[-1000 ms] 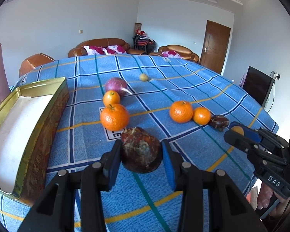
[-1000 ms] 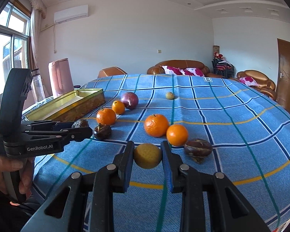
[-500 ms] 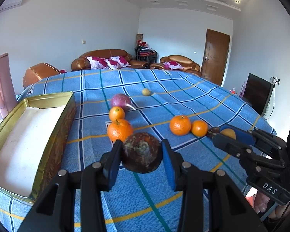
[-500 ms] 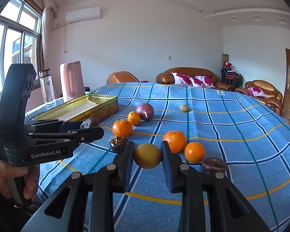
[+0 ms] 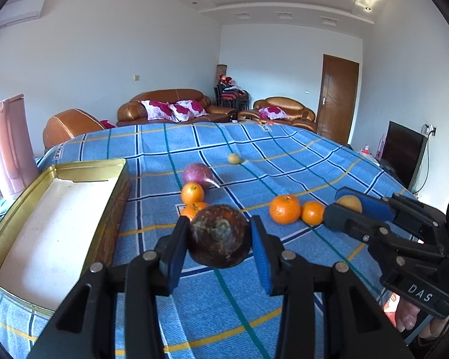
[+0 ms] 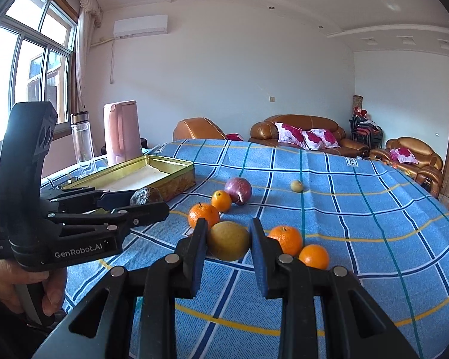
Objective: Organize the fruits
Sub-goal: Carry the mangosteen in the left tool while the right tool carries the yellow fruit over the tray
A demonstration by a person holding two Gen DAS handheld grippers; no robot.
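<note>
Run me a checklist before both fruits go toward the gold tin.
1. Left tool grip: ok, closed on the dark brown fruit, pads on both sides.
2. Right tool grip: ok, closed on the yellow fruit.
3. Both fruits lifted off the blue checked cloth: ok, each shows clear of it.
4. Gold tin ready: ok, open top, white floor bare in the part seen.
5. Path to the tin: ok for the left tool, the tin lies close on its left; the right must pass the left tool.
6. Loose fruit: not ok, four oranges, a purple fruit and a small yellow one remain out.
</note>
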